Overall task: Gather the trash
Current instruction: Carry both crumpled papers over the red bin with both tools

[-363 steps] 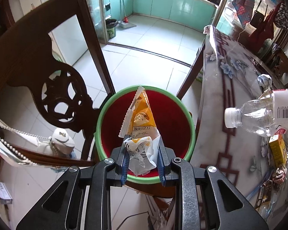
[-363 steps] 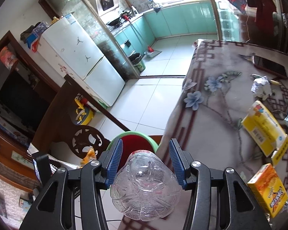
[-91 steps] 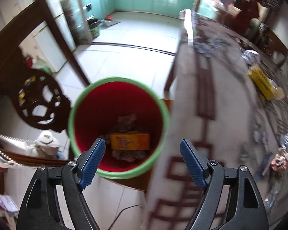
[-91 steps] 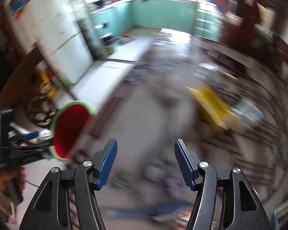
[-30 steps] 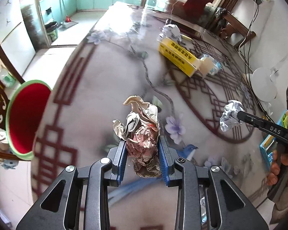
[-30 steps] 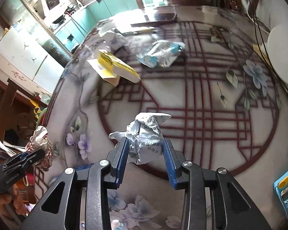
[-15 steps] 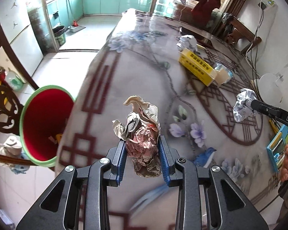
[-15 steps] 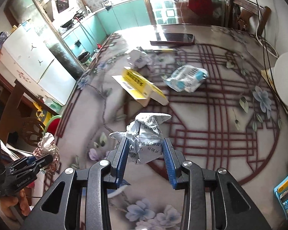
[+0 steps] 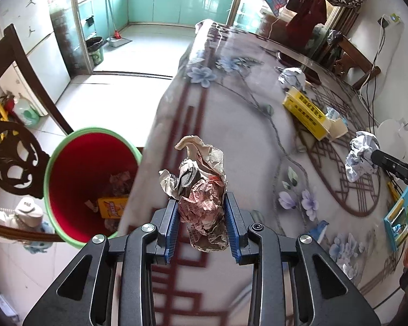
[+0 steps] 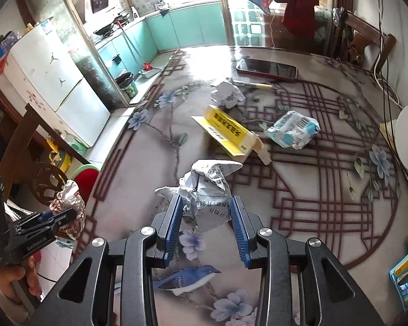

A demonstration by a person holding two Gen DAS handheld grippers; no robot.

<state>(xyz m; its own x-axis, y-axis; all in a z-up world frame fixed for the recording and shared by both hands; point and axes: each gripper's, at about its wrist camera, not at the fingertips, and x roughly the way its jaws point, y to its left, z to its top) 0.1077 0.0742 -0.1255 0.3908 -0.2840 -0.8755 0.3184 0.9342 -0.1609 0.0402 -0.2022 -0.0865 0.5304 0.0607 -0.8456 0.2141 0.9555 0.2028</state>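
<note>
My left gripper (image 9: pixel 202 225) is shut on a crumpled brown and pink paper wad (image 9: pixel 201 193), held above the table's left edge. The red bin with a green rim (image 9: pixel 68 146) stands on the floor just left of it and holds an orange packet (image 9: pixel 111 206) and other scraps. My right gripper (image 10: pixel 208 225) is shut on a crumpled white printed paper ball (image 10: pixel 206 193) above the table. The right gripper's paper ball also shows in the left wrist view (image 9: pixel 360 154), and the left gripper with its wad shows in the right wrist view (image 10: pixel 68 206).
On the flowered tablecloth (image 10: pixel 312 190) lie a yellow box (image 10: pixel 231 133), another white paper ball (image 10: pixel 227 93), a blue and white wrapper (image 10: pixel 293 129), a phone (image 10: pixel 268 69) and a pen. A dark carved chair (image 9: pixel 11 160) stands beside the bin.
Both grippers have moved left toward the bin with their paper wads still held. The bin has come closer and its inside now shows in the left wrist view.
</note>
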